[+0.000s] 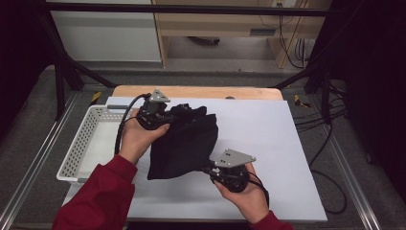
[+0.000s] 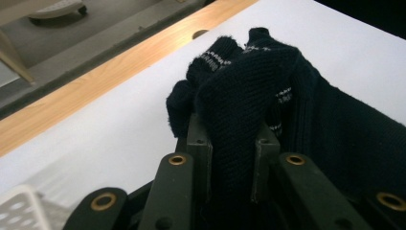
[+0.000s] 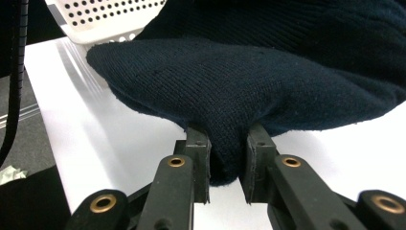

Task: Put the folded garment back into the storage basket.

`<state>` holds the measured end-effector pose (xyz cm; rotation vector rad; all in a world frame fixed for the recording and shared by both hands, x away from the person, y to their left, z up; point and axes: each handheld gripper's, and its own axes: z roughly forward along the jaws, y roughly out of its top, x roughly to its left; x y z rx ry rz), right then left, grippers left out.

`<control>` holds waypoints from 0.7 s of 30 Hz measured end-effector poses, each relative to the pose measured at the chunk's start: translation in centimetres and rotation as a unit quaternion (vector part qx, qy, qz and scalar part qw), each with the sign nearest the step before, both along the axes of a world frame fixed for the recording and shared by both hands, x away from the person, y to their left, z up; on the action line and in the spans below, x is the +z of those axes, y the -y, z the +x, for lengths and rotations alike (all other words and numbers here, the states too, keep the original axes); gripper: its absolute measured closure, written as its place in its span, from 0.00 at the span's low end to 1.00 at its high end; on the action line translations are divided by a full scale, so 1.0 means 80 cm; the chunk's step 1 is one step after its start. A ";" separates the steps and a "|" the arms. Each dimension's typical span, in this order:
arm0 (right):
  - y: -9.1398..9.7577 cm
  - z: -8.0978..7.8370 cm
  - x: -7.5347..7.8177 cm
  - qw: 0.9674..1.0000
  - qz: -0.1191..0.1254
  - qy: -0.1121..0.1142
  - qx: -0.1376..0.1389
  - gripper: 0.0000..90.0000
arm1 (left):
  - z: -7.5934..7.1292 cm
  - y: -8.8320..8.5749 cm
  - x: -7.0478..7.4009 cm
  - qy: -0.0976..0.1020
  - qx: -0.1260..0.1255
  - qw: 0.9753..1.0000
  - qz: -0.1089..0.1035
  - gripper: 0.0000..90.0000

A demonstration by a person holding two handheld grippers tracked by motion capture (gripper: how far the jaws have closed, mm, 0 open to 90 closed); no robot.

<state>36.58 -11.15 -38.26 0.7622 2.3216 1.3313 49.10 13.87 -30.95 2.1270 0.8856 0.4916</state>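
Item: dark knit garment, navy, ribbed, bunched, held between my two grippers over the white sheet covering the bench. High view: my left gripper takes the garment's far upper end toward the bench's far left; my right gripper takes its near lower corner toward the near edge; the cloth hangs slack between them. A white perforated basket sits at the bench's left edge, just beside the garment. Left gripper view: my fingers are clenched on a thick fold of knit with pale striped trim, the wooden far edge of the bench beyond. Right gripper view: my fingers pinch a small rounded tuck at the hem, the basket behind it. Risks, as I judge them: the right hold is a shallow bite and may slip if the cloth is drawn taut; the sagging middle could drag on the sheet and rumple it; the loose bulk could catch the basket rim on the way over.
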 end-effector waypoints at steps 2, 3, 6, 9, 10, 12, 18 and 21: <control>-0.011 0.006 0.004 1.000 -0.004 0.004 0.006 0.85 | 0.001 -0.006 0.001 0.001 0.003 1.000 -0.002 0.84; -0.011 0.006 0.004 1.000 -0.004 0.004 0.006 0.85 | 0.002 -0.011 0.002 0.001 0.004 1.000 0.001 0.84; -0.024 0.014 0.011 1.000 -0.001 0.006 0.016 0.85 | 0.005 -0.029 0.008 0.002 0.014 1.000 -0.001 0.84; -0.040 0.024 0.018 1.000 0.009 0.005 0.024 0.85 | 0.008 -0.045 0.016 0.004 0.023 1.000 0.000 0.84; -0.044 0.026 0.019 1.000 0.008 0.006 0.024 0.85 | 0.008 -0.053 0.019 0.007 0.028 1.000 -0.001 0.84; -0.055 0.032 0.023 1.000 0.010 0.008 0.026 0.85 | 0.009 -0.064 0.025 0.011 0.035 0.999 0.002 0.84; -0.090 0.045 0.033 0.999 0.016 0.010 0.037 0.84 | 0.013 -0.093 0.040 0.017 0.056 0.998 0.019 0.84; -0.107 0.050 0.034 0.999 0.016 0.012 0.042 0.84 | 0.014 -0.104 0.041 0.016 0.065 0.998 0.020 0.84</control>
